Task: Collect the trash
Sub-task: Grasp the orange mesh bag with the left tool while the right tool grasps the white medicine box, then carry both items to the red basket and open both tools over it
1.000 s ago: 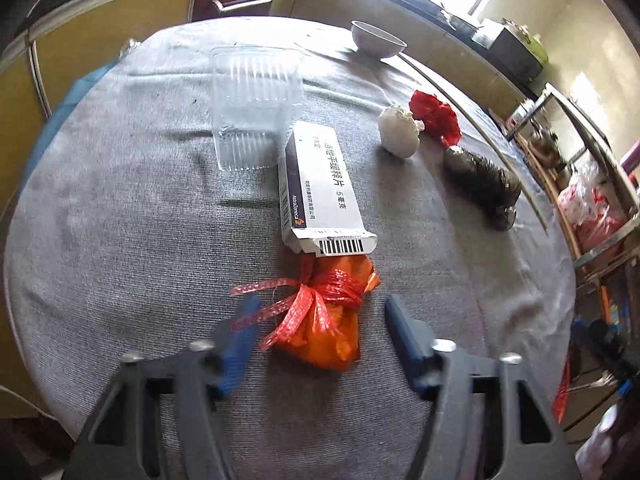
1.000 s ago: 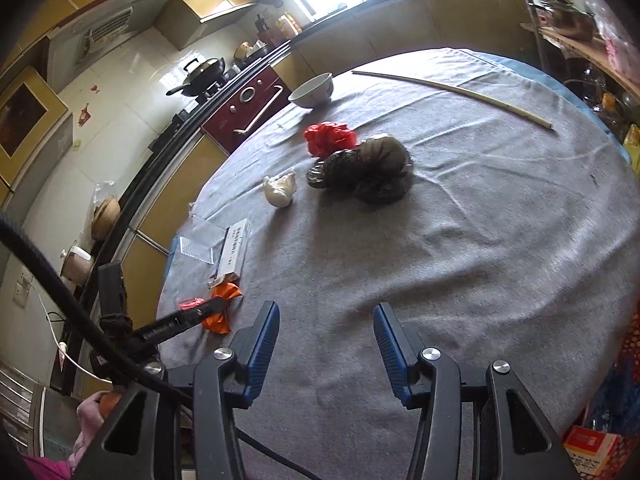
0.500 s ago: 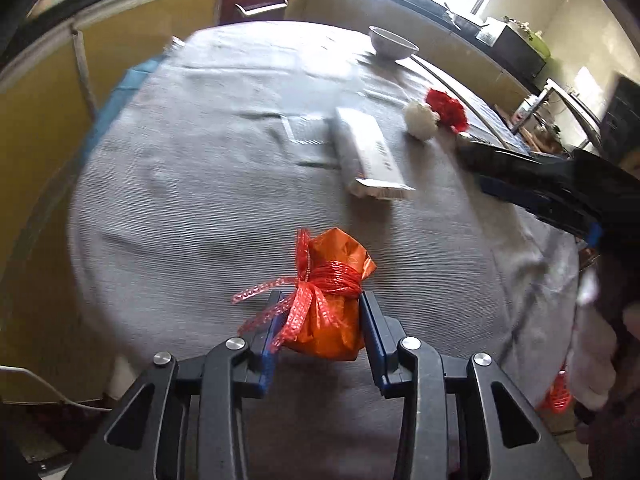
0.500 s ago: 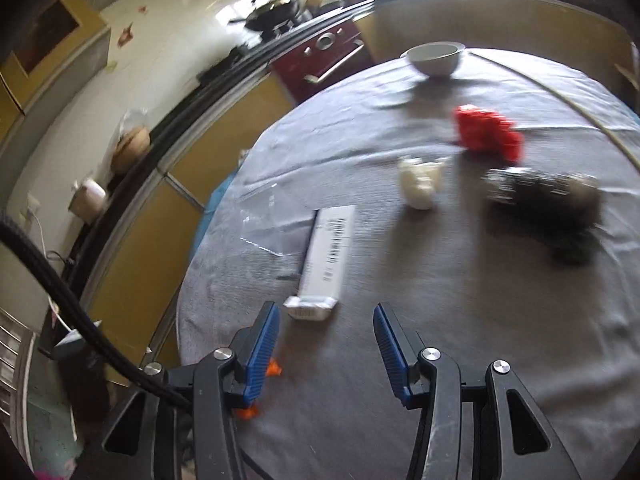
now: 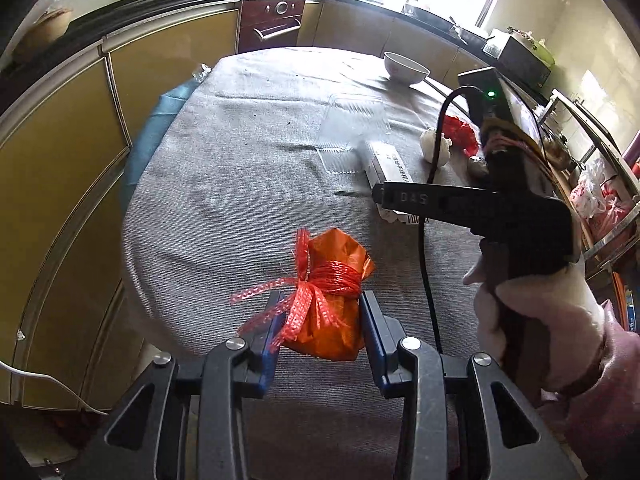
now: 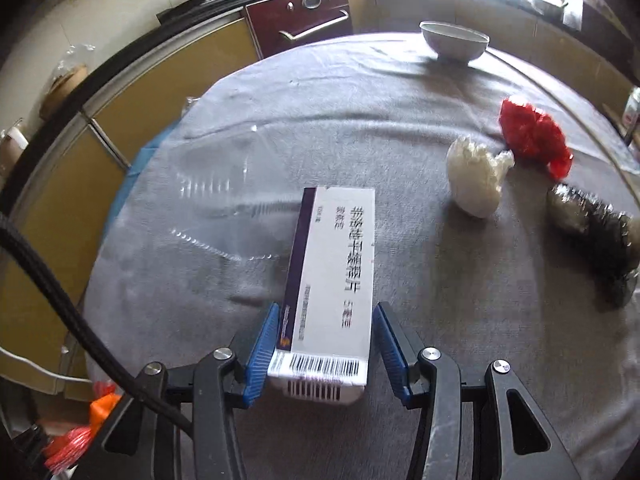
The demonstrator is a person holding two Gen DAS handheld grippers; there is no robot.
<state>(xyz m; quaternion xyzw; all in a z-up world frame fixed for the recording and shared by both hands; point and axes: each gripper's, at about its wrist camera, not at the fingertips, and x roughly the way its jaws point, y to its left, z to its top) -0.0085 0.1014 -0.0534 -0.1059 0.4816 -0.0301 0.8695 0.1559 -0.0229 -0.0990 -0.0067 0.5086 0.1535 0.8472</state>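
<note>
An orange bag tied with red net ribbon point(image 5: 334, 304) hangs a little above the grey tablecloth point(image 5: 224, 184), with my left gripper point(image 5: 322, 320) shut on its lower half. A white medicine box with a barcode end point(image 6: 336, 280) lies on the cloth. My right gripper point(image 6: 322, 344) straddles the box's near end; its jaws stand open, with a small gap at the right pad point(image 6: 386, 340). In the left wrist view the right gripper point(image 5: 386, 200) shows from the side over the box point(image 5: 384, 164), held by a gloved hand point(image 5: 532, 312).
A clear plastic tray point(image 6: 216, 200) lies left of the box. To its right are a white crumpled wad point(image 6: 476, 184), a red crumpled bag point(image 6: 532, 136) and a dark wrapped bundle point(image 6: 596, 232). A white bowl point(image 6: 454, 42) stands at the far edge. Yellow cabinets ring the table.
My left gripper has closed on the orange bag and lifted it off the cloth. My right gripper has swung left across the table and dropped around the near end of the medicine box.
</note>
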